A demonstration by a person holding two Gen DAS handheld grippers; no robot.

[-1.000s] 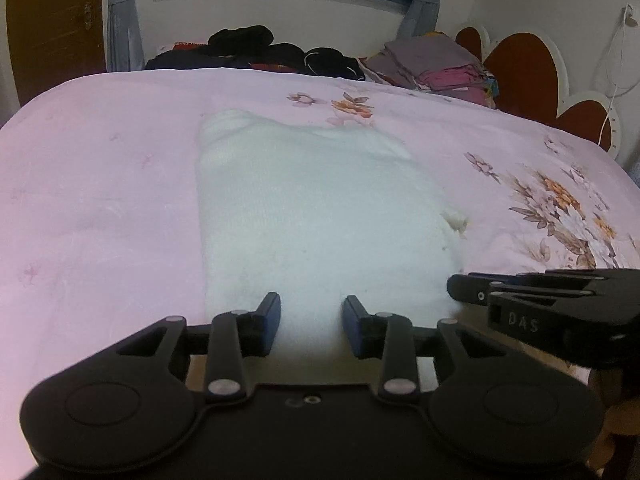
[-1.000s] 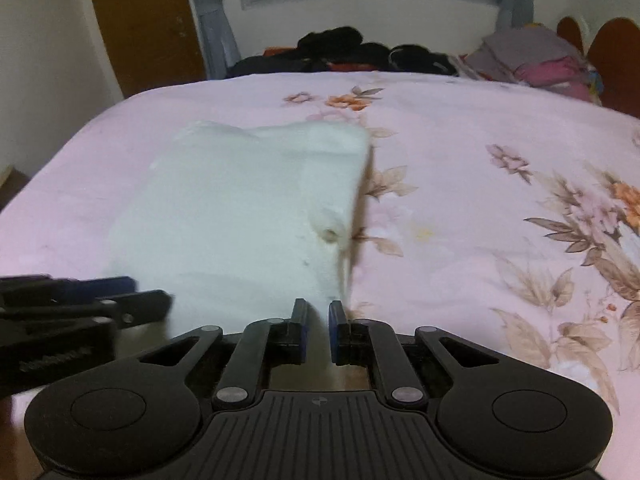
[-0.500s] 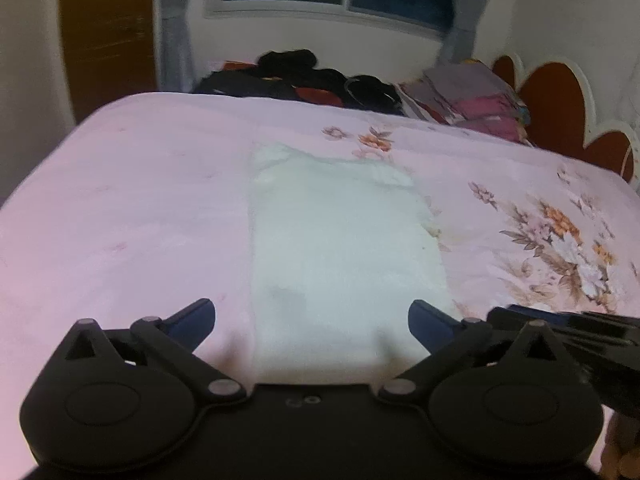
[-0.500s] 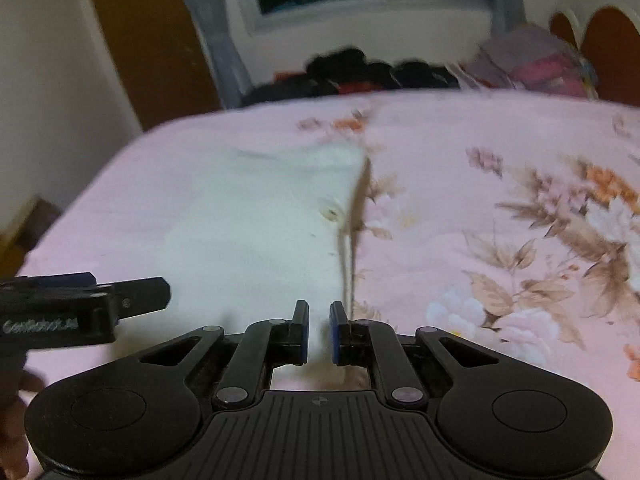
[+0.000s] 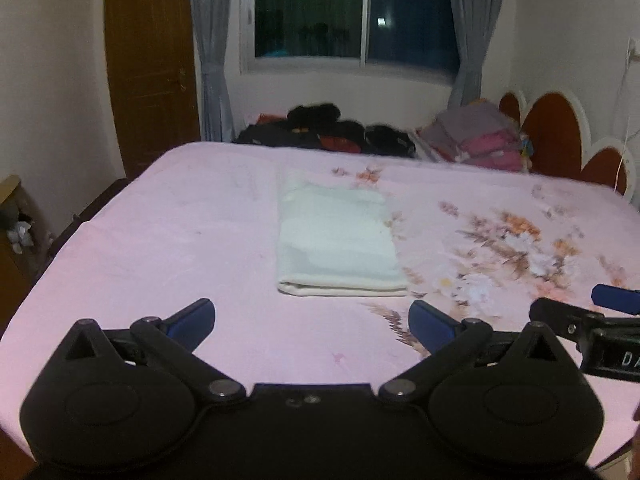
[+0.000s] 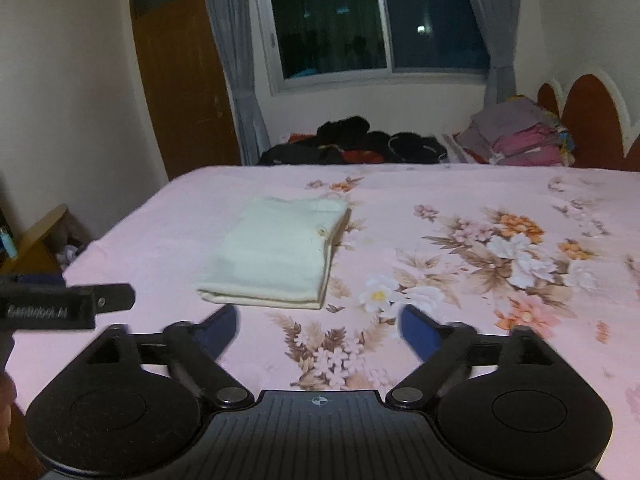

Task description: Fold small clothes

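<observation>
The folded white garment [image 5: 338, 240] lies flat on the pink floral bedsheet [image 5: 180, 240], ahead of both tools and touched by neither. The left gripper [image 5: 311, 318] is spread wide with nothing between its blue-padded fingers [image 5: 192, 318]; the garment's near folded edge sits beyond the gap, roughly centred on it, with a strip of bare sheet between. The right gripper [image 6: 318, 326] is likewise wide apart and empty, and from its camera the garment [image 6: 280, 254] lies forward and to the left of the gap, nearer its left finger [image 6: 218, 330] than its right. Each tool shows at the edge of the other's view: the right one enters the left camera at the far right, the left one enters the right camera at the far left, both short of the garment.

The garment's layers stack at the near edge; a small dark spot on its right side could be a button, though the view is too soft to be sure.

Beyond the garment, at the far edge of the bed, sits a heap of dark clothes [image 5: 332, 132], and to the right of that a stack of grey and pink folded textiles [image 5: 480, 140]. Behind these is a dark window [image 5: 356, 12] with grey curtains [image 5: 208, 48], a brown wooden door [image 5: 152, 64] to the left of it, and a scalloped red-brown headboard [image 5: 560, 128] to the right. Nothing lies between the fingers and the garment.
</observation>
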